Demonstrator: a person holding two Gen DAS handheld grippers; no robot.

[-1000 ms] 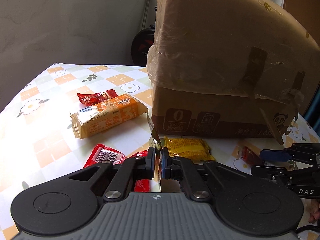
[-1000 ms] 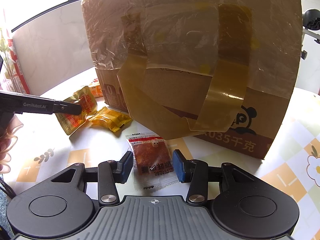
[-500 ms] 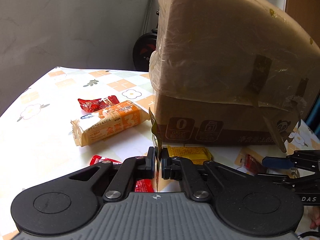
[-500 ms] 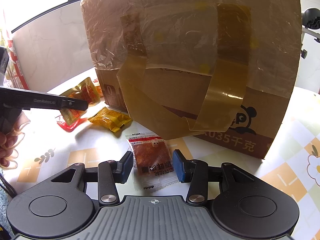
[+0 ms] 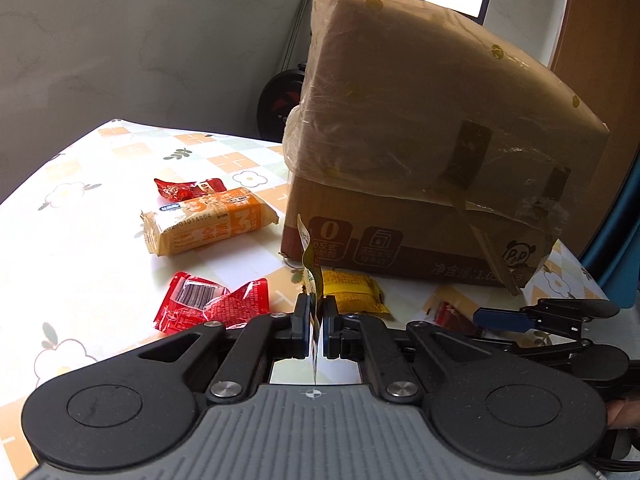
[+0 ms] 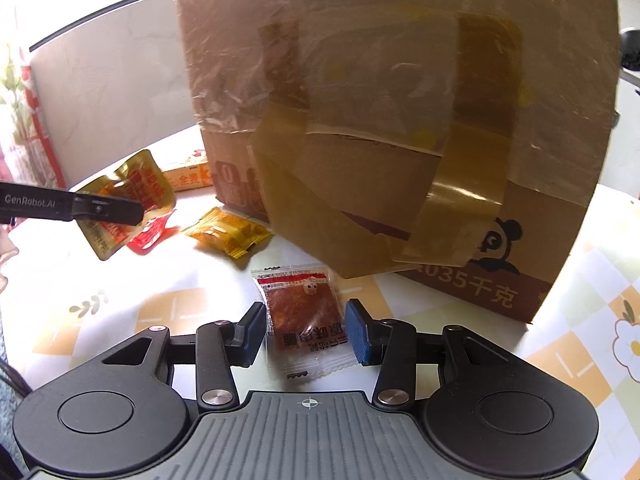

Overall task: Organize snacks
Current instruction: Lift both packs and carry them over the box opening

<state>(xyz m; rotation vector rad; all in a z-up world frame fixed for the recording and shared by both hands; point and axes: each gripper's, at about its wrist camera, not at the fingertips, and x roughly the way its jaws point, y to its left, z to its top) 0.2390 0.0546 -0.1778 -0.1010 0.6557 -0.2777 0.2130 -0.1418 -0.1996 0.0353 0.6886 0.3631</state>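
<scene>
1. The left gripper (image 5: 316,322) is clamped shut on a thin gold foil packet (image 6: 132,196), seen edge-on in its own wrist view as a strip rising toward 12 o'clock from between the pads; from the right wrist view the packet hangs off the table at about 9 o'clock.
2. The right gripper (image 6: 306,332) stands partly open, straddling a clear sachet of reddish-brown snack (image 6: 302,312) that lies flat on the tablecloth (image 5: 80,240). Neither pad appears to press on it.
3. The sachet's long axis runs along the gripper's pointing line, 6 to 12 o'clock, so the jaws close across its short width. The right hand is plainly the nearer one.
4. The cardboard box (image 5: 420,160) rises at 12 o'clock of both grippers. A yellow packet (image 5: 348,292), a red packet (image 5: 212,306) and an orange bar (image 5: 208,228) lie on the table by it.
5. Against a second ago, the gold packet has lifted clear of the table, uncovering the red packet beneath it, and the left wrist view has drawn back from the box. The right gripper and sachet are unchanged.
</scene>
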